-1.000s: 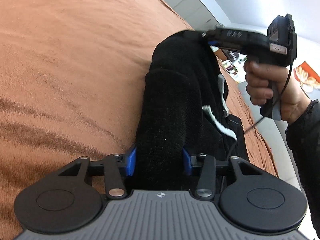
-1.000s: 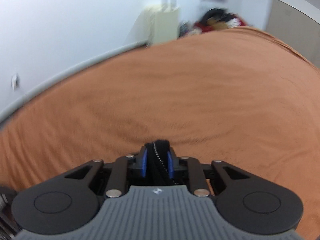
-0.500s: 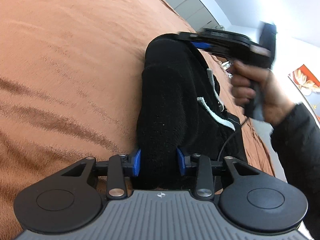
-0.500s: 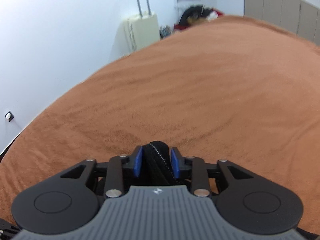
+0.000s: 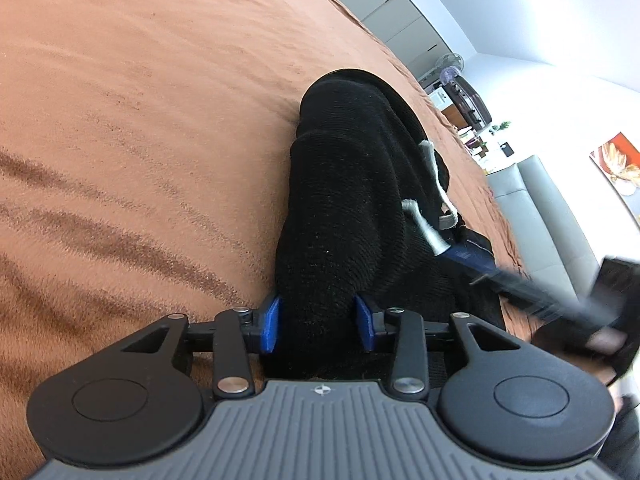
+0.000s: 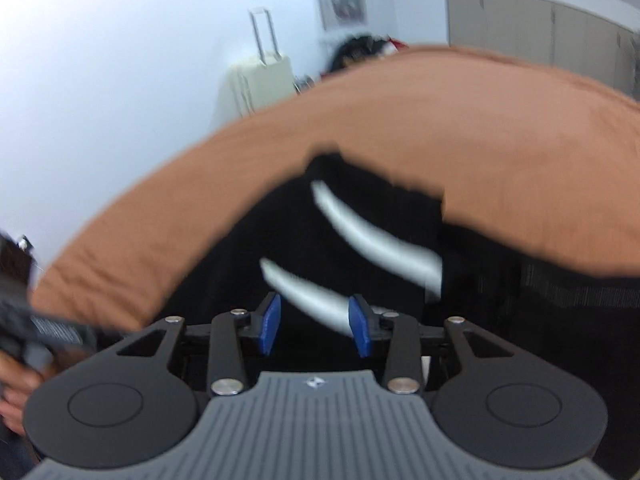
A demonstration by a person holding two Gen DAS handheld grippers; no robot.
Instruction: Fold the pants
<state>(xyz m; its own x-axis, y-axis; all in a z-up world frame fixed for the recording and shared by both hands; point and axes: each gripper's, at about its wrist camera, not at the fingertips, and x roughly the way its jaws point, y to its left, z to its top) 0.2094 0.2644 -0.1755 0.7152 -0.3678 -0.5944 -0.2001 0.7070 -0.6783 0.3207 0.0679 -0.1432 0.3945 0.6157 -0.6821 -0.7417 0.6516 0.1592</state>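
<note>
Pants [image 5: 344, 216] — soft, limp knit, best pinched at folded edges; left gripper [image 5: 318, 322] clamps a fold, right gripper [image 6: 314, 322] just opened — empty.

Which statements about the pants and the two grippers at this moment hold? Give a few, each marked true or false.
1. The left gripper clamps a fold of the pants. True; its jaws have just eased open slightly, yet the pads press the cloth.
2. The right gripper grips the pants. False: its jaws have just been opening and stand apart over the pants, pressing on nothing.
3. The pants are blue. False: black, with white drawstrings.
4. The pants lie on a brown blanket. True.
</note>
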